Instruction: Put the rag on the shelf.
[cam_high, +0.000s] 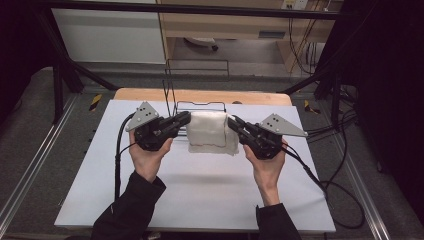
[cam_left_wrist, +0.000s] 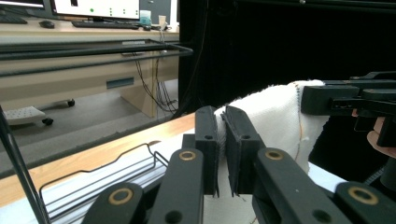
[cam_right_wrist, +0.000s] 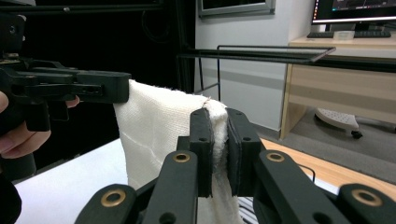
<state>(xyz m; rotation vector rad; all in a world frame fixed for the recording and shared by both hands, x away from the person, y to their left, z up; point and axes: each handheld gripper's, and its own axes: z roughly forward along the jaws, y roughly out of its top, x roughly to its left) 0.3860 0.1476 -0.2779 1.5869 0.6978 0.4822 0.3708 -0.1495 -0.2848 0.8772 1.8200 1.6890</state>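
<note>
High view: left gripper, right gripper jaws clamped on white cloth corners

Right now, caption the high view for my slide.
Two claws, left and right, hold a white cloth up by its corners.

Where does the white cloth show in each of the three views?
High view: cloth at centre, hanging between the two grippers.
Left gripper view: cloth right of centre, its near corner pinched.
Right gripper view: cloth left of centre, its near corner pinched.
Shared landmark: the black wire rack behind the cloth.
</note>
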